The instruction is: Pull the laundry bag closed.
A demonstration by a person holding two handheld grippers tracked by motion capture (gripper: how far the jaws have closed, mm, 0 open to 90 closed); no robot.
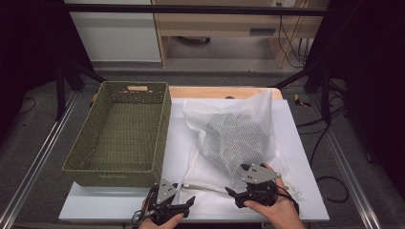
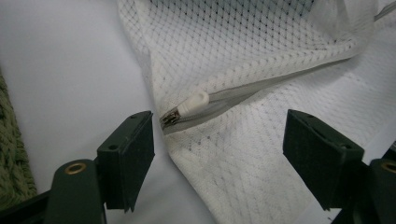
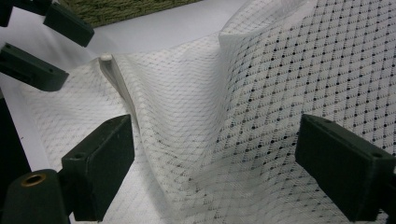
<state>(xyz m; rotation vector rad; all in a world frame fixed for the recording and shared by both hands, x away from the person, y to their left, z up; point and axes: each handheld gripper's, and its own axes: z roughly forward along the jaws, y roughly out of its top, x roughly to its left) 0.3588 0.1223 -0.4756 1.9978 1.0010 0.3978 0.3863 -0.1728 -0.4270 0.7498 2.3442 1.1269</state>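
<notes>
White mesh laundry bag [image 1: 229, 143] is lying slack while I'm holding both grippers, left [image 2: 219, 144] and right [image 3: 212, 168], unclenched, risking snagging netting at twelve o'clock instead of the zipper pull [image 2: 194, 101].

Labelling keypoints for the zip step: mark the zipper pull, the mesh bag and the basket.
Zipper pull [image 2: 195, 101], left gripper view: on its white tab.
Mesh bag [image 1: 232, 136], high view: on the bulging middle.
Basket [image 1: 164, 133], high view: on its right wall.
</notes>
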